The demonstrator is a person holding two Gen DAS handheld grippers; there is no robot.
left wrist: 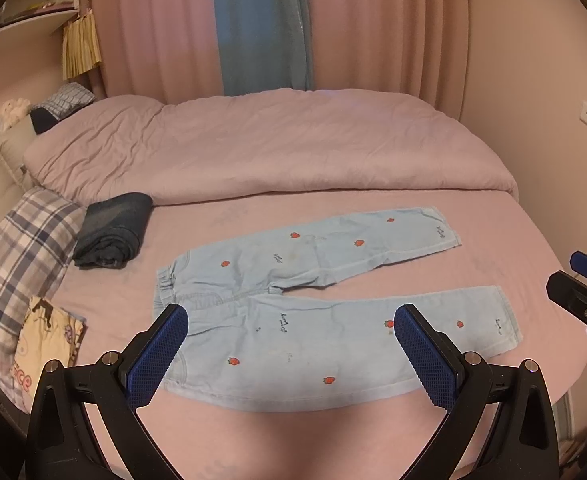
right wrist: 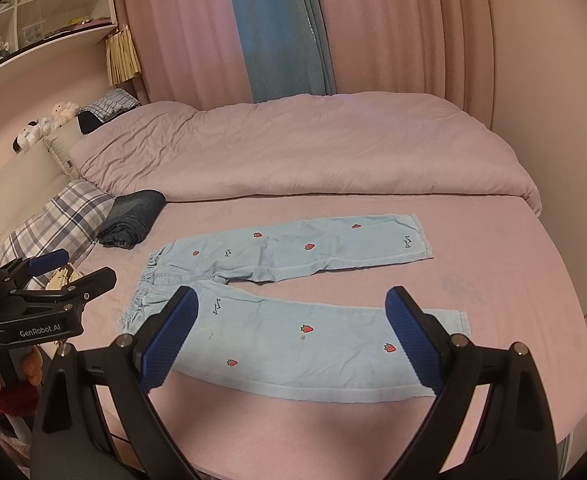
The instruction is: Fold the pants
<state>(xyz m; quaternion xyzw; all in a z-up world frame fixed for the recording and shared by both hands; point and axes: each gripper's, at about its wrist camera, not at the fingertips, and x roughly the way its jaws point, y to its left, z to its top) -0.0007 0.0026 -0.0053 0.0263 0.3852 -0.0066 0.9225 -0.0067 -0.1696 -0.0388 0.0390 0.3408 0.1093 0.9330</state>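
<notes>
Light blue pants (left wrist: 313, 320) with red strawberry prints lie flat and unfolded on the pink bed sheet (left wrist: 253, 440), waistband at the left, both legs spread to the right. They also show in the right wrist view (right wrist: 293, 320). My left gripper (left wrist: 291, 316) is open and empty, held above the near leg by the waistband end. My right gripper (right wrist: 291, 300) is open and empty, held above the near leg toward its cuff. The right gripper shows at the right edge of the left view (left wrist: 581, 300); the left gripper shows at the left edge of the right view (right wrist: 53, 284).
A folded dark denim garment (left wrist: 113, 232) lies left of the pants by a plaid pillow (left wrist: 17, 264). A rumpled pink duvet (left wrist: 273, 144) lies across the back of the bed. Curtains (left wrist: 253, 20) hang behind. The bed's front edge is close below the grippers.
</notes>
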